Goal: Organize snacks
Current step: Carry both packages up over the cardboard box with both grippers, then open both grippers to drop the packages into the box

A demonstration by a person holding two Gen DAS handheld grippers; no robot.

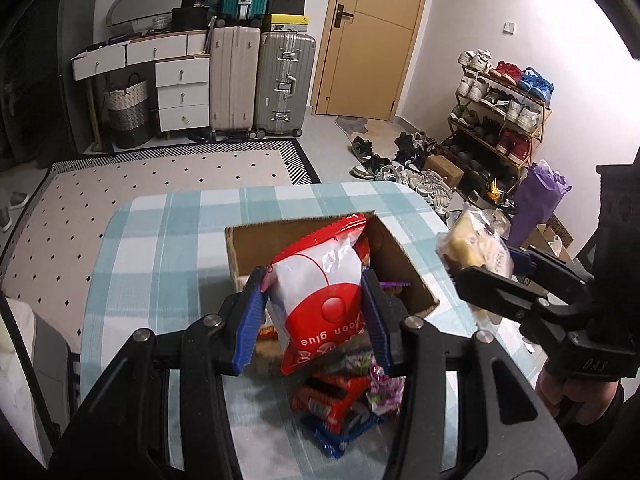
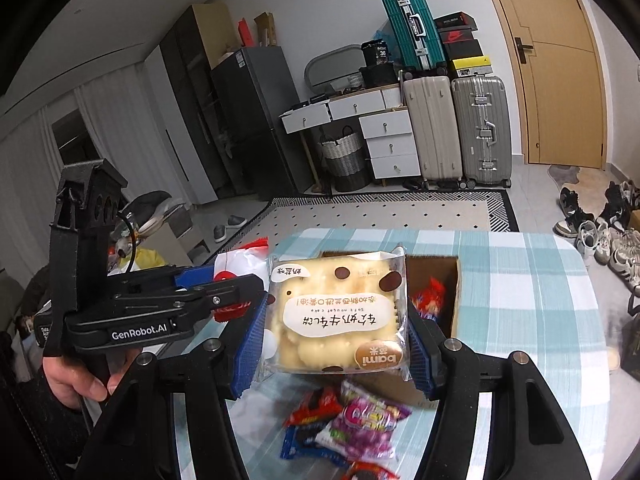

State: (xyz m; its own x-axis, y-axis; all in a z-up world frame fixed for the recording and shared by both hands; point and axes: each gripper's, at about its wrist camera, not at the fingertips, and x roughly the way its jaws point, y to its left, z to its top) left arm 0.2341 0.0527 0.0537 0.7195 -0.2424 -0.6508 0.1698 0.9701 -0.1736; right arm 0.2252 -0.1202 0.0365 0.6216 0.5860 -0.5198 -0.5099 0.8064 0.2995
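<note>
Left tongs (image 1: 316, 300) grip a red-and-white packet (image 1: 320, 280); right tongs (image 2: 336, 344) grip a yellow cake pack (image 2: 336, 316), both above the cardboard box (image 1: 392, 256) on the bench (image 1: 160, 240). Lower each inside before release; free space inside looks uncertain.

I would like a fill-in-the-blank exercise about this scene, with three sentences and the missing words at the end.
1. The left gripper holds a packet that is white and ____.
2. The right gripper is shut on a pale cake packet whose brown label reads ____.
3. Both packets are held above an open ____ box, which stands on the checked tablecloth.

Missing words: red; bami; cardboard
</note>
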